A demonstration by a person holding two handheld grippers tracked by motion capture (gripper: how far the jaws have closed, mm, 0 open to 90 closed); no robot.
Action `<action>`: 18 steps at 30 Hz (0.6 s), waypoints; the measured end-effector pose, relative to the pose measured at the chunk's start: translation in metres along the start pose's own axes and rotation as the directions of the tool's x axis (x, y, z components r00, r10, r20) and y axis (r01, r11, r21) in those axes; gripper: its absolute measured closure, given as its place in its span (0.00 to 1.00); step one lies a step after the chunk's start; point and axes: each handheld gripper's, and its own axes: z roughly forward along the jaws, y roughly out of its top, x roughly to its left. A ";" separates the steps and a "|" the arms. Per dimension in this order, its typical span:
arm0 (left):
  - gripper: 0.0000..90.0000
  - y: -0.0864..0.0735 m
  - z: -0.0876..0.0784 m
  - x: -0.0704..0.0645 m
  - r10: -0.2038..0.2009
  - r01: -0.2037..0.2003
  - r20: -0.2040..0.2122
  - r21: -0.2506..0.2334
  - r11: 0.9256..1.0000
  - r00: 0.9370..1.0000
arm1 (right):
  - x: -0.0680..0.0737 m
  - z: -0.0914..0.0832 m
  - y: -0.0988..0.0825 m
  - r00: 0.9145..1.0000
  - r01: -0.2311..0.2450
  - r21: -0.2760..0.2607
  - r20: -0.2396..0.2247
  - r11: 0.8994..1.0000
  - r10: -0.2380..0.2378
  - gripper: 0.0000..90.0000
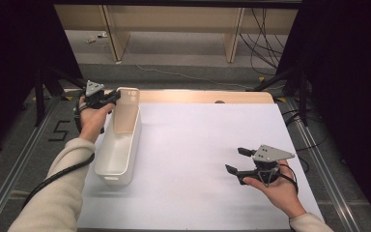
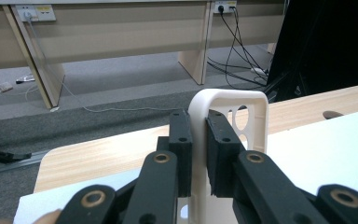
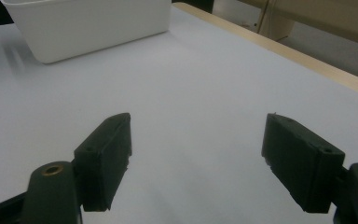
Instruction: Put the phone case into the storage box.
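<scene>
High view shows one white plastic bin (image 1: 118, 145) along the left edge of the worktop (image 1: 198, 159), its far end tilted up. Left gripper (image 2: 199, 140) has its fingers clenched on the handle loop at that far end, so that's clearly the spot to grab. Looks empty, light and stiff, but smooth plastic could slip, and lifted by one end it will probably swing. Right gripper (image 3: 198, 154) sits released near the right edge, holding nothing. One bin, two grippers.

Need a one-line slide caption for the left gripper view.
Left gripper shut on the raised handle end of a white plastic bin, above the white table sheet.
</scene>
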 end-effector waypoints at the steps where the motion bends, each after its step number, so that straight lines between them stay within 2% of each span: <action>1: 0.91 0.000 0.000 0.000 -0.002 0.002 0.000 0.001 1.000 1.000 | 0.000 0.000 0.000 1.000 0.000 0.000 0.000 1.000 0.000 0.28; 18: 0.89 -0.002 0.001 0.003 0.004 -0.004 -0.009 0.030 1.000 1.000 | 0.000 0.000 0.000 1.000 0.000 0.000 0.000 1.000 0.000 0.28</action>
